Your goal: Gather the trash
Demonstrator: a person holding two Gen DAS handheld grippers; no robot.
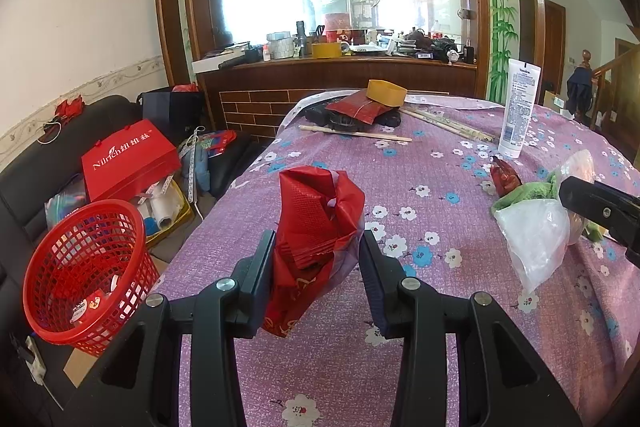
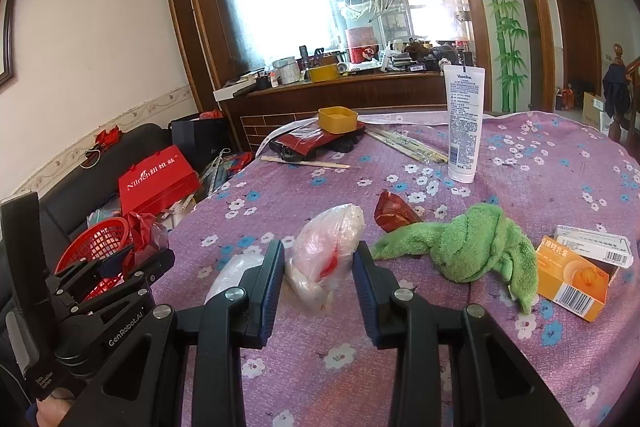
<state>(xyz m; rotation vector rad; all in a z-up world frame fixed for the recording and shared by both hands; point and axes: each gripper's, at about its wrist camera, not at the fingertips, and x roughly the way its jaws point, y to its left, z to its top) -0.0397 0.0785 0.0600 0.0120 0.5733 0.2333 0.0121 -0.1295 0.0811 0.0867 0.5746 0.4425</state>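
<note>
The red plastic bag (image 1: pixel 316 231), crumpled and with a red mesh pattern showing, is clamped between the pads of the left gripper (image 1: pixel 318 259); its lower end hangs free above the purple floral tablecloth (image 1: pixel 440 163) near the table's left edge. The red mesh wastebasket (image 1: pixel 86 267) stands below and to the left of that edge, off the table, with a few scraps already at its bottom.

The right gripper (image 2: pixel 320 271) is closed on a clear plastic bag (image 2: pixel 328 247) holding something pinkish and red; the pads press its sides, and the bag appears to rest on or just above the cloth. A second loose piece of clear plastic (image 2: pixel 232 271) lies just left of it.

Judgement: both hands are loaded; the pick-up step appears complete and the carry-and-drop step is in hand. The next move calls for swinging the left gripper leftward past the table edge until the bag hangs over the basket mouth, then releasing; the right load would follow the same way.

Uncollected nearby: a crumpled red wrapper (image 2: pixel 394 213) beside the green towel (image 2: pixel 468 247), and an orange carton (image 2: pixel 572 277) at the right. A white lotion tube (image 2: pixel 464 123) stands upright further back; whether it counts as trash cannot be told.
</note>
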